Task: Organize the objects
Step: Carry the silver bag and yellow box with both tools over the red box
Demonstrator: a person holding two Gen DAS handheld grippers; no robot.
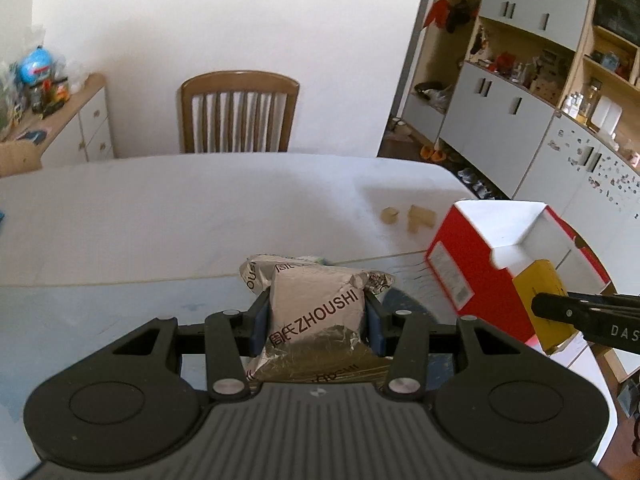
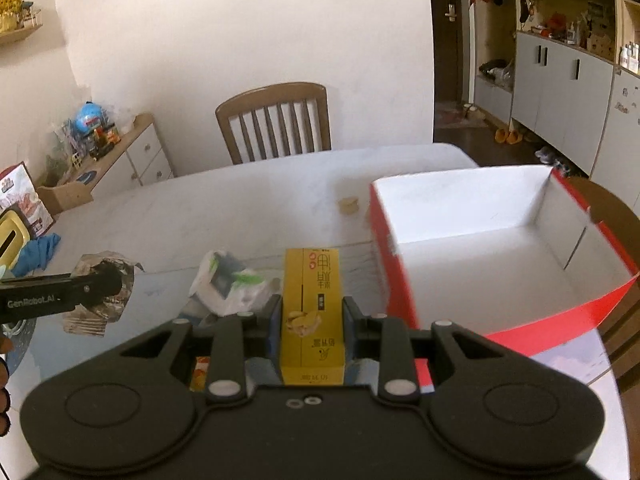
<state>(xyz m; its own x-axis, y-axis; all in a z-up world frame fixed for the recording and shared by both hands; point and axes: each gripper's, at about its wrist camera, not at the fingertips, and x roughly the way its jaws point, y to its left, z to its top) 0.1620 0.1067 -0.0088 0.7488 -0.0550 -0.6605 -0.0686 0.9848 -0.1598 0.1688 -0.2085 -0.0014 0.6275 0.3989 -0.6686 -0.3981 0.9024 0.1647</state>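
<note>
At the left, the left gripper (image 1: 318, 316) has its jaws clamped on a silver pouch (image 1: 320, 312), held above the table (image 1: 160, 208) with a second silver packet (image 1: 256, 270) just behind it. The pouch looks soft and crinkled, pinched across its middle, so it could sag or slide out if the grip eases, and its loose corners could catch the rim of the box (image 2: 460, 216) on the way in. Its long axis runs along the fingers, printed face up, far end pointing toward the chair (image 1: 239, 112). In the middle of the right wrist view a white wrapped pack (image 2: 228, 284) lies on the table just left of the right gripper (image 2: 312, 316), whose jaws are clamped on the sides of a yellow carton (image 2: 312, 312). The carton lies with its long axis along the fingers, pointing away toward the far table edge, printed face up. To the right stands the red box, open and white inside, nothing visible in it, near the table's right edge; a carton lowered against its near wall could push the light box toward that edge.
</note>
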